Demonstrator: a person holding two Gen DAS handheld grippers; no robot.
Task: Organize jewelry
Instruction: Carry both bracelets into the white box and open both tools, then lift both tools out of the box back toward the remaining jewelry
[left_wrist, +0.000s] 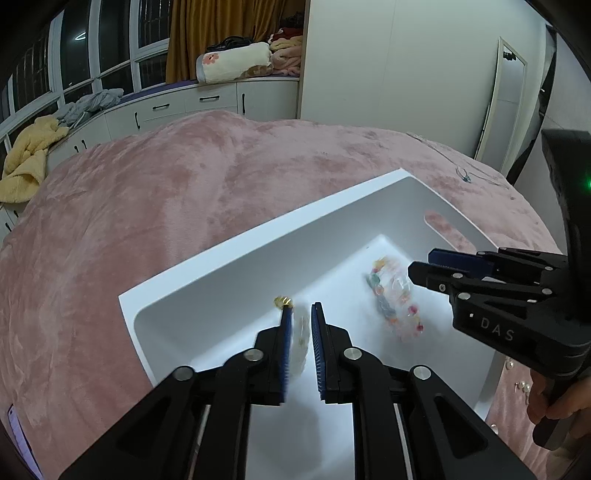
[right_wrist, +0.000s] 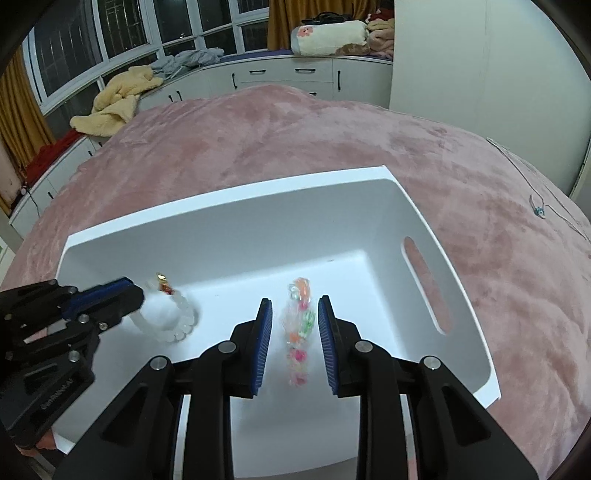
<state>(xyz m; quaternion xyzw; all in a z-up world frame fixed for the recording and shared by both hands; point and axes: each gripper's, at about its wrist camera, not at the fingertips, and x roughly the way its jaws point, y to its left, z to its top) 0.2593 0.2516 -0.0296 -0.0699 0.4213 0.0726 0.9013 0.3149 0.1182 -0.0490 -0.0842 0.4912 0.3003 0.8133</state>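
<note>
A white bin (left_wrist: 258, 236) (right_wrist: 229, 206) sits on the pink bed. My left gripper (left_wrist: 300, 314) (right_wrist: 138, 295) is over the bin's left part, its jaws slightly apart around a clear bead bracelet (left_wrist: 299, 343) (right_wrist: 173, 317) with a gold charm (left_wrist: 282, 302); the bracelet looks blurred. My right gripper (right_wrist: 294, 306) (left_wrist: 419, 264) is open over the bin, with a colourful bead bracelet (right_wrist: 299, 332) (left_wrist: 395, 299) between and below its fingers, blurred, touching neither pad.
A thin silver necklace (right_wrist: 539, 206) (left_wrist: 465, 175) lies on the pink blanket (right_wrist: 258, 140) right of the bin. Small pearly pieces (left_wrist: 521, 384) lie by the bin's near right. White cabinets with piled clothes and a wardrobe stand beyond the bed.
</note>
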